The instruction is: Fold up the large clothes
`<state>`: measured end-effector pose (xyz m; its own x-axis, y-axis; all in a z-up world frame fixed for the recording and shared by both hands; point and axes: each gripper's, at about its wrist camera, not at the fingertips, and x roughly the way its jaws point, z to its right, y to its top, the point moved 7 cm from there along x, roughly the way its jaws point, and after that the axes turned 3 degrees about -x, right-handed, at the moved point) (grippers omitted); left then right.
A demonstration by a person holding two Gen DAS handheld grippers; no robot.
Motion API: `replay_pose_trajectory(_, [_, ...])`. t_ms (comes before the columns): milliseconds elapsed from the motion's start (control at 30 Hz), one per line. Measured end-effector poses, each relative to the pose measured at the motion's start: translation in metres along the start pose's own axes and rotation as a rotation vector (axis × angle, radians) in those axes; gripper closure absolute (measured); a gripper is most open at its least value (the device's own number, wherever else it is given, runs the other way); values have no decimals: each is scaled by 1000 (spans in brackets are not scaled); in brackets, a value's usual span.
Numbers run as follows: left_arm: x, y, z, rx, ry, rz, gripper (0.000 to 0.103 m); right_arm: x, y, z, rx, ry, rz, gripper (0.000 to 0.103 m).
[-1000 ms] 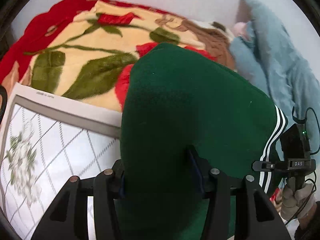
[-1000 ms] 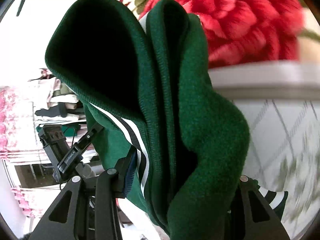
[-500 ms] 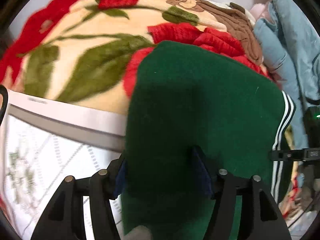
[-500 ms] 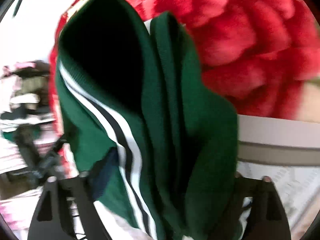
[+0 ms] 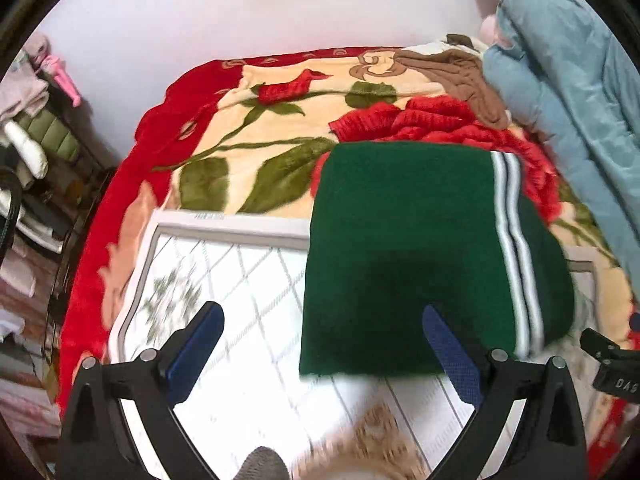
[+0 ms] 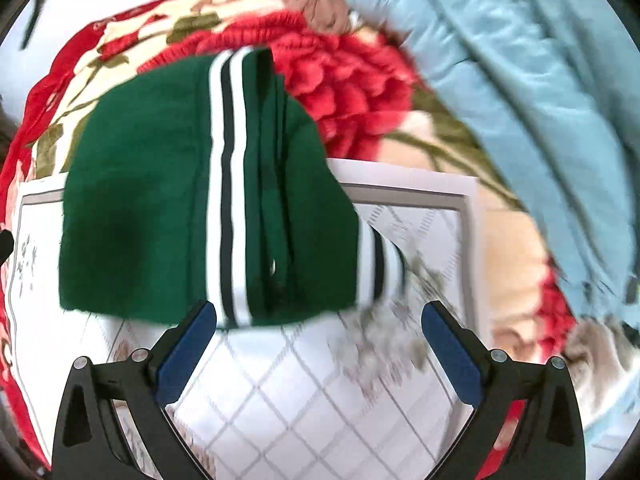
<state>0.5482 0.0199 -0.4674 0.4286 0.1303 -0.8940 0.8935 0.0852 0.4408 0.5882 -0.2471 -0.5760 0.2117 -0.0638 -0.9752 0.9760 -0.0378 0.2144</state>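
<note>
Matt, felt-like knit green sweater point(image 5: 404, 248) with smooth white stripes, plush deep-pile rose blanket point(image 5: 280, 120), smooth printed white sheet point(image 5: 248, 280), soft quilted pale blue comforter point(image 6: 520, 80), matt black plastic gripper frames, dimpled blue rubbery pads point(image 6: 188, 356)

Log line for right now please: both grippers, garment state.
left gripper: jaws open, empty | right gripper: jaws open, empty | green sweater: folded, lying on white quilted sheet | phase: released
</note>
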Motion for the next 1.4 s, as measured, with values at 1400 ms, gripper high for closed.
replay_pose_trajectory(1400, [-523,-139,-53,-81,-97,344,1,-657,-333,42,51,-57,585,0])
